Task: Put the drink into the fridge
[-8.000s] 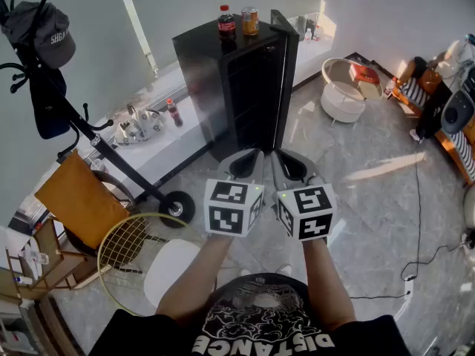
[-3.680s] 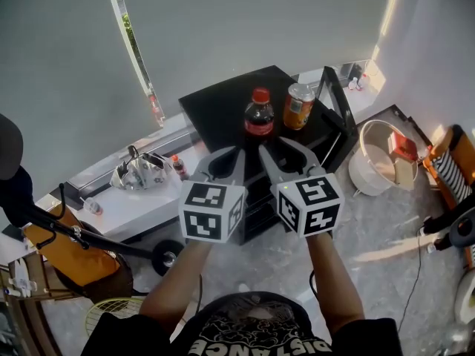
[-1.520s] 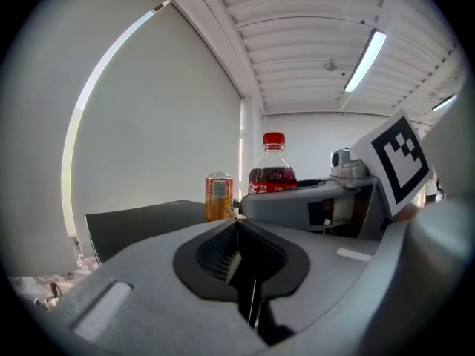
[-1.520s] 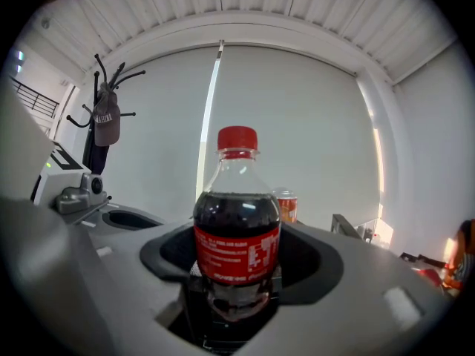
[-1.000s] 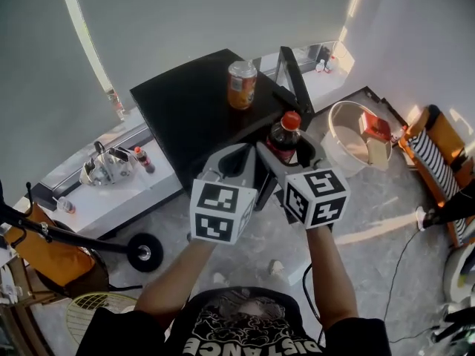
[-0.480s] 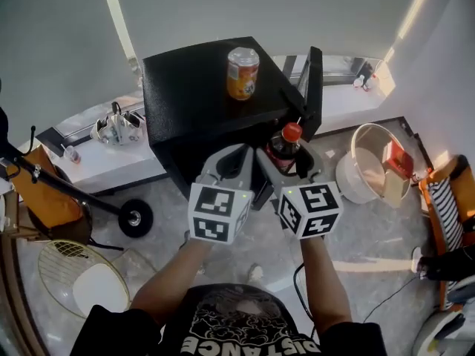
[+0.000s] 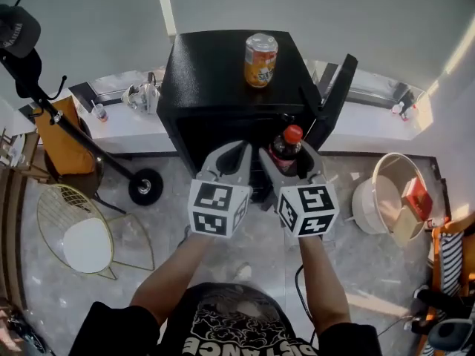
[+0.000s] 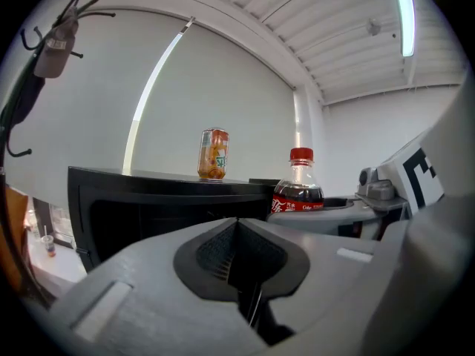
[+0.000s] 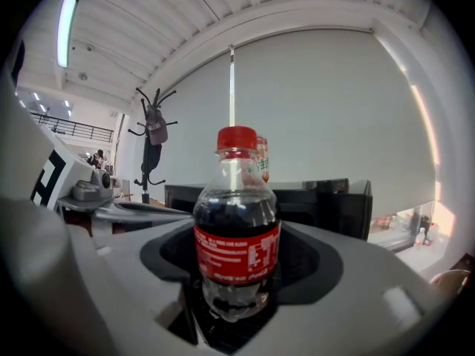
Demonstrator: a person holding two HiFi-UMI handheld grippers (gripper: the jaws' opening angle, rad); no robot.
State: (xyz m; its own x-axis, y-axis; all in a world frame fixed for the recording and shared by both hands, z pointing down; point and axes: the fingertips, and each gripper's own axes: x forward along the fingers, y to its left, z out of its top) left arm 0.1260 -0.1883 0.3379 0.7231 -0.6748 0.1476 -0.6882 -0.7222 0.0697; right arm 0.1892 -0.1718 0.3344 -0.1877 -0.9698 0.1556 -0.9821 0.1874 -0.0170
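Head view: right gripper [image 7: 288, 162] clamps the bottle [image 7: 285, 145] upright before the open fridge [image 7: 223, 80] at twelve o'clock. Left gripper view: left gripper [image 8: 237, 228] closed, empty. Right gripper view: hold sits low on the bottle; advise level entry, clear of the door [image 7: 335, 87].

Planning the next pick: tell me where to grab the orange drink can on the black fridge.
Grip the orange drink can around its mid-body, coming level from the front with the empty left gripper. It stands upright and alone on top of the black fridge, sides clear.
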